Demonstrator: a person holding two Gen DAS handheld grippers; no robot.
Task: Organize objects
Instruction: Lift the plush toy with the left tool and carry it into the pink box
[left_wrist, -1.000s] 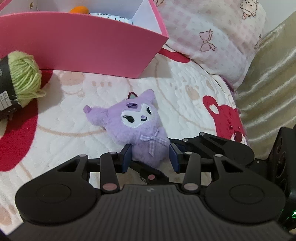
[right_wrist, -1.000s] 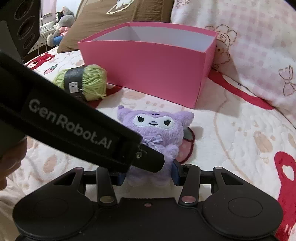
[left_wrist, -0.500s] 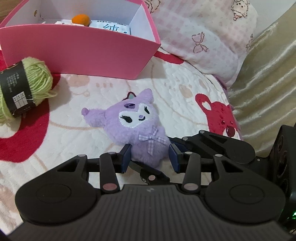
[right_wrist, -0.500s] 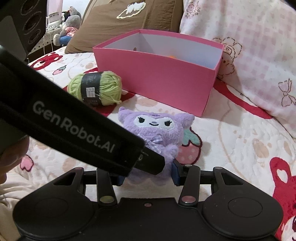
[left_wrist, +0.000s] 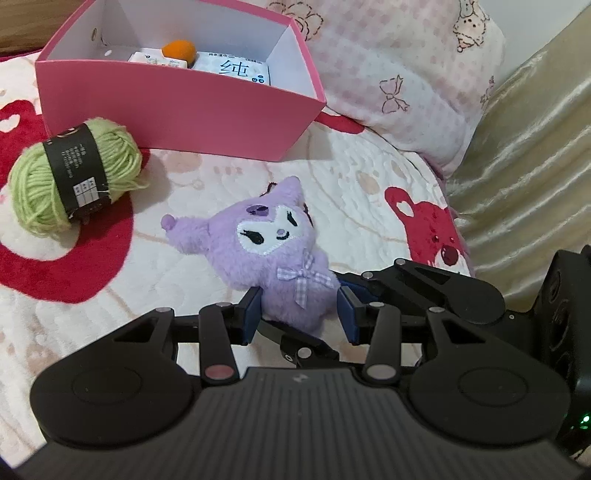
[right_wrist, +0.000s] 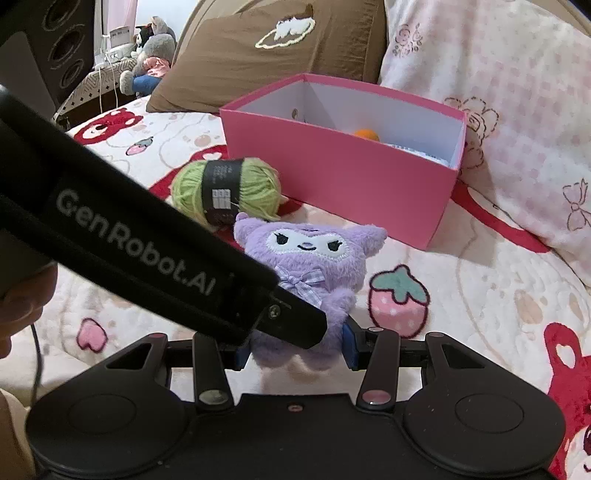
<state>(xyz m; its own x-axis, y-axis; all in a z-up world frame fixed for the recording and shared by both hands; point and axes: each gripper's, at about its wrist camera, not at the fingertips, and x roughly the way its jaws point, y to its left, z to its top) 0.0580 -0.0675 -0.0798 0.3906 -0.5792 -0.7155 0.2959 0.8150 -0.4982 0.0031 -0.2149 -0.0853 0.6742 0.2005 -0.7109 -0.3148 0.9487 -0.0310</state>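
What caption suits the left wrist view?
Both grippers grip a purple plush toy near a pink box.

Black grippers, blue-padded fingers (left_wrist: 252, 314)

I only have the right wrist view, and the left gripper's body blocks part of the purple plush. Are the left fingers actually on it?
Observer: Yes. In the left wrist view the left gripper has both fingers pressed on the purple plush, one on each side of its lower body.
Operator: What's in the pink box besides the orange ball?
Observer: A white pack printed with one large character lies flat right beside the ball.
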